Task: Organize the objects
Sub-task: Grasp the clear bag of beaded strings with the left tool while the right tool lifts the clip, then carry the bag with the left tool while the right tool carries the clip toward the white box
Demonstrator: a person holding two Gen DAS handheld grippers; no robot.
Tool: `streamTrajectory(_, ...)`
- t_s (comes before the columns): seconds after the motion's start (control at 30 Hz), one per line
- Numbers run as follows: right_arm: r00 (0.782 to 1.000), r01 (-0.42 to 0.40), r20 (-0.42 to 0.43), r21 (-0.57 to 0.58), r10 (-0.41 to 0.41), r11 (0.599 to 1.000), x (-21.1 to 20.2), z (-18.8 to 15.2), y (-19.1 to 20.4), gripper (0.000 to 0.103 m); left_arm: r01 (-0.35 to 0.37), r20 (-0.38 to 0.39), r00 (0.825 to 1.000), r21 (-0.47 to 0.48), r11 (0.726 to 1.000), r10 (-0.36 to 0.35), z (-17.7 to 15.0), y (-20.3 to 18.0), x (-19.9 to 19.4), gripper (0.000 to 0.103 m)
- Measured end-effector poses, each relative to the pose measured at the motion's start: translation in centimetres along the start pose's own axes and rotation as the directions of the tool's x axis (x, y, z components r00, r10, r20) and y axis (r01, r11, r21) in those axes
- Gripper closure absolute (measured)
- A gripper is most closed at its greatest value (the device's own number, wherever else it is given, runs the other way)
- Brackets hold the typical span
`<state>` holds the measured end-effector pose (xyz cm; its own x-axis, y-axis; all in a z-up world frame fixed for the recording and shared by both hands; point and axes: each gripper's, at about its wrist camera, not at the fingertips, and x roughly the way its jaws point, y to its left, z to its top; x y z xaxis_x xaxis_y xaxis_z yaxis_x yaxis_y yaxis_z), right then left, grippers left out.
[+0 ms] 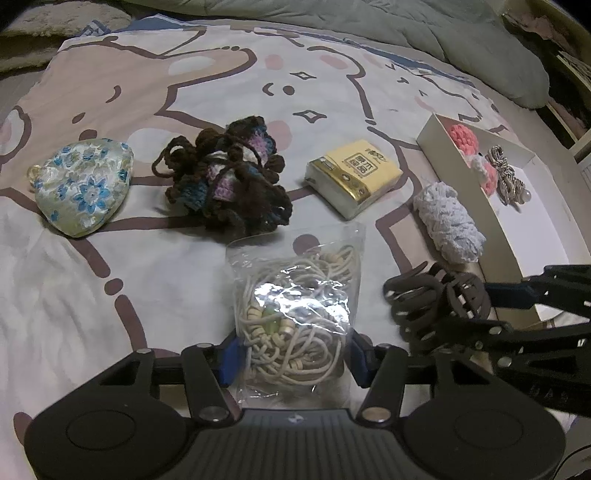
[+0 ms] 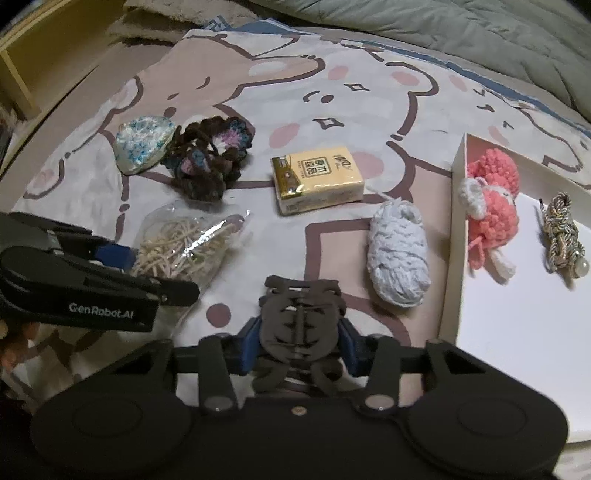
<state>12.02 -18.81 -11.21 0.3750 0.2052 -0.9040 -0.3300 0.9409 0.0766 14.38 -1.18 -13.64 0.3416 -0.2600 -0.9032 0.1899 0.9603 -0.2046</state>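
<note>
Slippage worries us: our left gripper [image 1: 291,363] clasps the slick bead bag [image 1: 295,314], our right gripper [image 2: 300,349] the hair claw [image 2: 299,325], beside the white box [image 2: 452,236].

A bed [image 1: 92,295] under a cartoon-bear sheet (dimly lit), a grey-green quilt [image 2: 461,33] bunched along its far edge.

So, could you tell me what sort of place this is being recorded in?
Most likely a bedroom: the items lie on a bed with a cartoon-bear bedsheet, and a rumpled grey-green quilt is bunched at the far edge.
</note>
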Motion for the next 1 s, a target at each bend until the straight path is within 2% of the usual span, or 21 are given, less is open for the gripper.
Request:
streamTrajectory(0.1,0.999,0.022,0.032,0.002,-0.022,1.0,-0.8,0.2,-0.3,0.058,0.008,0.016,1.0,-0.019,1.0,-0.007,0.2,0.1,-0.7,0.046)
streamTrajectory(0.33,0.988,0.01,0.151,0.082,-0.022,0.997,-4.5,1.2,-2.0,0.058,0.018,0.096,0.995,-0.047,0.999,-0.013,1.5,0.0,-3.2,0.046)
streamTrajectory(0.73,0.946,-0.005,0.323,0.146,-0.042,0.989,-9.7,2.2,-4.2,0.058,0.056,0.215,0.976,-0.087,0.995,-0.036,4.0,-1.8,-7.3,0.047)
streamTrajectory(1.0,0.918,0.015,0.385,0.202,-0.094,0.979,-11.9,1.9,-7.7,0.058,0.076,0.268,0.962,-0.104,0.992,-0.046,6.3,-4.6,-7.9,0.047)
